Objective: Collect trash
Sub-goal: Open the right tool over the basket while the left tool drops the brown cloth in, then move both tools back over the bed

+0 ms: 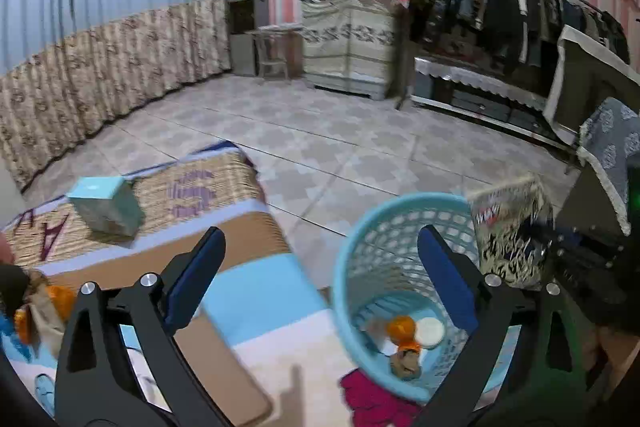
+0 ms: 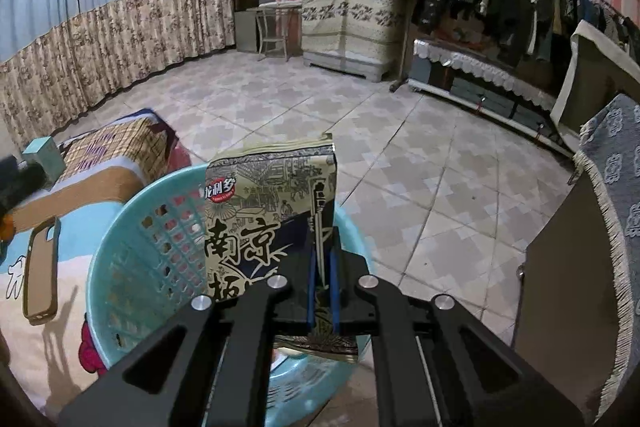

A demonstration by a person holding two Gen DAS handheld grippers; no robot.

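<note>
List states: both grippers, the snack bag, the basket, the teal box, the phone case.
left gripper: open, empty, by the basket.
right gripper: shut on snack bag.
snack bag: upright, pinched at its edge, over the basket.
basket: holds orange and white scraps.
teal box: closed, resting on the bed.
phone case: lying flat on the bed.
</note>
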